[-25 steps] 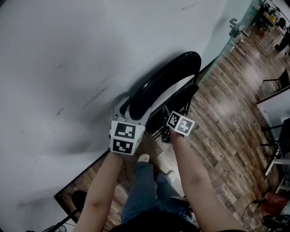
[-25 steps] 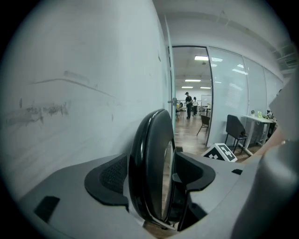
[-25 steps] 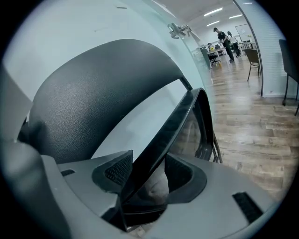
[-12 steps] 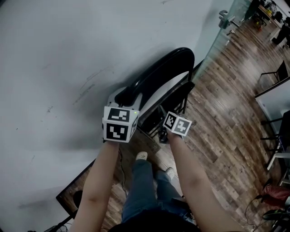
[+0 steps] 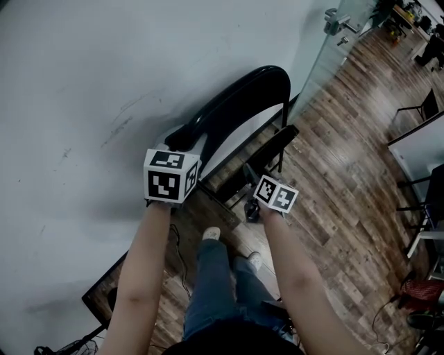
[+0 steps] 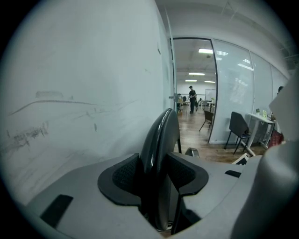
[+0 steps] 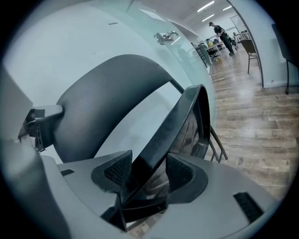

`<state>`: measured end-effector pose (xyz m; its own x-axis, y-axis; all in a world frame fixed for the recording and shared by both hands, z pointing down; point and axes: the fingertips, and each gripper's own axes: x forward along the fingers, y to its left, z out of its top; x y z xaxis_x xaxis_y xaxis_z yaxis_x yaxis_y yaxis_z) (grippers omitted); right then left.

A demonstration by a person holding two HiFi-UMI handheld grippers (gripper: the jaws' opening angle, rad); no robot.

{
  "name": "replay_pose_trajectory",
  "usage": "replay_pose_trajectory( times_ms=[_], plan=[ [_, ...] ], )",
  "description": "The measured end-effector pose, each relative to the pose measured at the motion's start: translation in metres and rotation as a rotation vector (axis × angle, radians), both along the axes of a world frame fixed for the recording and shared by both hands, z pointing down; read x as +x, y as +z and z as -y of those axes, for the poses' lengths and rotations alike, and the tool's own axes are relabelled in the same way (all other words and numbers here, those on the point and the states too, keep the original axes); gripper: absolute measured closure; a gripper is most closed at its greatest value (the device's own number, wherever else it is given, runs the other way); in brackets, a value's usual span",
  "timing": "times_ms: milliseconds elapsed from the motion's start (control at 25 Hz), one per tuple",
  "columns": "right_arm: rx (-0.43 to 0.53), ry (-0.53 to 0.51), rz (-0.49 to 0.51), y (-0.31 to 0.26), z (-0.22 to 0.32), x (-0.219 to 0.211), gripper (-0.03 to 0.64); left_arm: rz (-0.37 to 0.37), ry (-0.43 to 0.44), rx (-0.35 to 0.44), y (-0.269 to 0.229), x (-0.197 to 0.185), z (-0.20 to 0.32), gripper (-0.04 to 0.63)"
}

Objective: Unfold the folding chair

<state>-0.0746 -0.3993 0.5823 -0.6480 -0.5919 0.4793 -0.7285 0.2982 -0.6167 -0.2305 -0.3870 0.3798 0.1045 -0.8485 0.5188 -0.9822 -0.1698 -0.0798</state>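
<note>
A black folding chair leans near the white wall. Its curved backrest (image 5: 236,104) and its seat (image 5: 270,147) stand apart in a narrow V. My left gripper (image 5: 182,141) has just been closing and is now shut on the backrest's near edge (image 6: 158,140), with the pads (image 6: 125,173) pressed against both faces. My right gripper (image 5: 251,175) is shut on the seat's front edge (image 7: 180,119). In the right gripper view the backrest (image 7: 100,109) rises behind the left gripper's grey body.
The white wall (image 5: 83,76) runs along the left. A glass partition with a metal handle (image 5: 334,17) stands past the chair. Wood floor (image 5: 333,180) spreads to the right, with other chairs (image 5: 424,114) and a white desk (image 5: 423,159). My shoes (image 5: 210,234) are below the chair.
The left gripper has moved up and left with the backrest. The gap between backrest and seat has widened. The right gripper stays on the seat edge.
</note>
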Motion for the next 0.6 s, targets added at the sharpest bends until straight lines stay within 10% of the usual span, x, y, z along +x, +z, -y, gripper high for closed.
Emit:
replay_pose_trajectory(
  times_ms=[600],
  plan=[
    [-0.06,0.037,0.059,0.035,-0.054,0.089,0.319,0.006,-0.042,0.011,0.02,0.019,-0.01,0.407]
  ],
)
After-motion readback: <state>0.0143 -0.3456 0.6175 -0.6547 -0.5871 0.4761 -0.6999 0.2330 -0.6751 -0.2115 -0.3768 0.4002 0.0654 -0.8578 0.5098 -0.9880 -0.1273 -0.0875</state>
